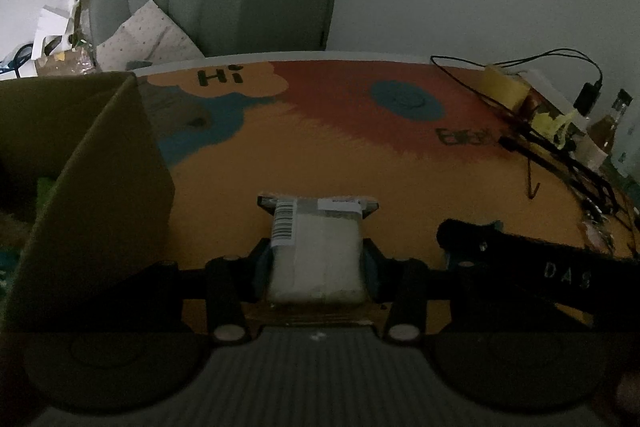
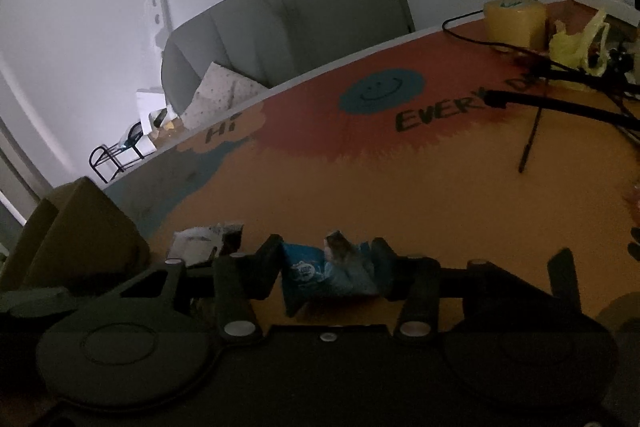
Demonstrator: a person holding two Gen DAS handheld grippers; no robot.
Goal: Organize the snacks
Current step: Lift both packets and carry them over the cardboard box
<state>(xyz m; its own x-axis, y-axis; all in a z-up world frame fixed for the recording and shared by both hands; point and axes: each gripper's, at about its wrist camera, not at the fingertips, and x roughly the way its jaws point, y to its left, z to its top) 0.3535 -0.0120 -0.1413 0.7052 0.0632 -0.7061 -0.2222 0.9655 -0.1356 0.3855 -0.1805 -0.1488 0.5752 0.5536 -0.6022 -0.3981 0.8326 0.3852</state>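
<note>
Your left tool [image 1: 318, 261] is clamped on a white snack packet [image 1: 318, 251], both fingers pressed against its sides; the packet carries a barcode label along its left edge and juts forward over the orange worktop [image 1: 400, 187]. Just to the left of it stands an open cardboard box [image 1: 92, 195], its flap raised beside your tool (something green shows inside, too dim to name).

Your right tool [image 2: 326, 269] is closed on a blue snack packet [image 2: 320, 271], crumpled between the fingers and held low over the worktop. In the right wrist view the white packet [image 2: 200, 245] appears just left of the blue one, near the box [image 2: 84, 227].

Farther back on the worktop, a blue smiley face [image 2: 380, 91] is printed beside dark lettering. At the far right edge sit a yellow tape roll [image 2: 514, 23], a crumpled yellow wrapper [image 2: 576, 41] and a tangle of black cables [image 2: 580, 99].
</note>
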